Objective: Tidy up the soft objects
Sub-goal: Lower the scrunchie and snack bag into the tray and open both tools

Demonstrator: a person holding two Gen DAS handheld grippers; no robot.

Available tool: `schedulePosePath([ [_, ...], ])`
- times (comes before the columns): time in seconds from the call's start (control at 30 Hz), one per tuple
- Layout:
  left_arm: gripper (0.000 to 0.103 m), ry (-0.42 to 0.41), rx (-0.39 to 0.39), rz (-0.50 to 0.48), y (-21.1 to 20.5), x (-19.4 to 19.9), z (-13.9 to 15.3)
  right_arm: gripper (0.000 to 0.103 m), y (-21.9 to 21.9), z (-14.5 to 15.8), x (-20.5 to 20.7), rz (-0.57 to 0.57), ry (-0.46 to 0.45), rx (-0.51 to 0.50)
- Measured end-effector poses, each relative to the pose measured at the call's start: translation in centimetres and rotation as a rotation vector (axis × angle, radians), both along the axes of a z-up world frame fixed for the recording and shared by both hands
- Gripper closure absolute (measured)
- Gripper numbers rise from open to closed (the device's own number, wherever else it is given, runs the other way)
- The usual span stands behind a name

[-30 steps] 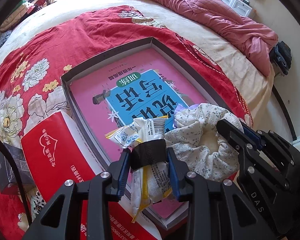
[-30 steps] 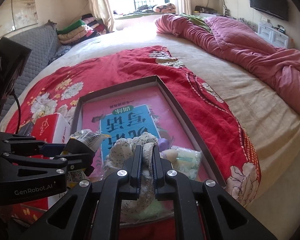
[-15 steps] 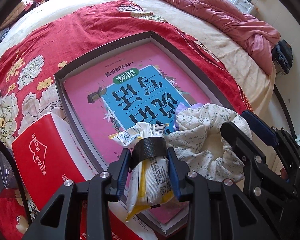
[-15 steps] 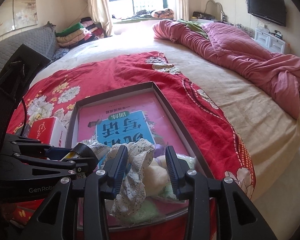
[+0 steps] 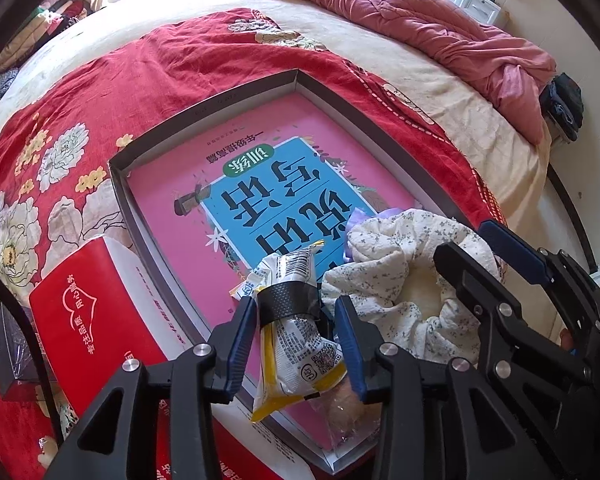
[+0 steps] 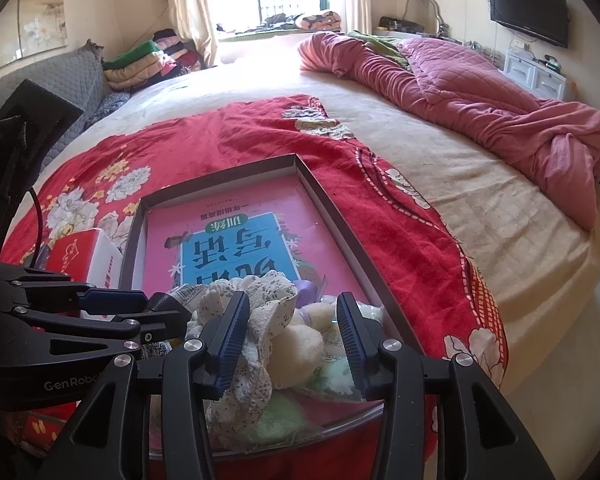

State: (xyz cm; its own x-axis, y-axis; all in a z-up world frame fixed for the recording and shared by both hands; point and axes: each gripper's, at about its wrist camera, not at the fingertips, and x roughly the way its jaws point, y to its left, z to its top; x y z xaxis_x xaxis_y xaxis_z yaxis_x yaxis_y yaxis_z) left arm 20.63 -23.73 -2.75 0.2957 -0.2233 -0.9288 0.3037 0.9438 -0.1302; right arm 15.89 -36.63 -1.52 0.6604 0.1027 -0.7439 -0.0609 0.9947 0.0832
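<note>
Left gripper (image 5: 296, 316): jaws just opening, pads now clear of snack packet (image 5: 296, 344) lying between them, lower centre of frame. Right gripper (image 6: 290, 328): jaws just opened, released around floral cloth (image 6: 252, 332), lower centre, inside grey tray (image 5: 204, 108) on book (image 5: 260, 184).

Red blanket (image 5: 180, 64) is covered in white flowers, book (image 5: 260, 184) is pink and blue, cloth (image 5: 396, 264) is white with tiny sprigs.
</note>
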Motion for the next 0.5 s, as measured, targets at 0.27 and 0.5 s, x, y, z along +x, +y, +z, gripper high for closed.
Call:
schedulePosePath([
  [0.27,0.051,-0.025,0.022,0.004,0.2,-0.5,0.9,0.051,-0.4,0.2,-0.1,-0.02,-0.011,0.001],
  [0.5,0.046,-0.041,0.047,0.013,0.6,-1.0,1.3,0.047,-0.3,0.4,-0.2,-0.02,-0.017,-0.01],
])
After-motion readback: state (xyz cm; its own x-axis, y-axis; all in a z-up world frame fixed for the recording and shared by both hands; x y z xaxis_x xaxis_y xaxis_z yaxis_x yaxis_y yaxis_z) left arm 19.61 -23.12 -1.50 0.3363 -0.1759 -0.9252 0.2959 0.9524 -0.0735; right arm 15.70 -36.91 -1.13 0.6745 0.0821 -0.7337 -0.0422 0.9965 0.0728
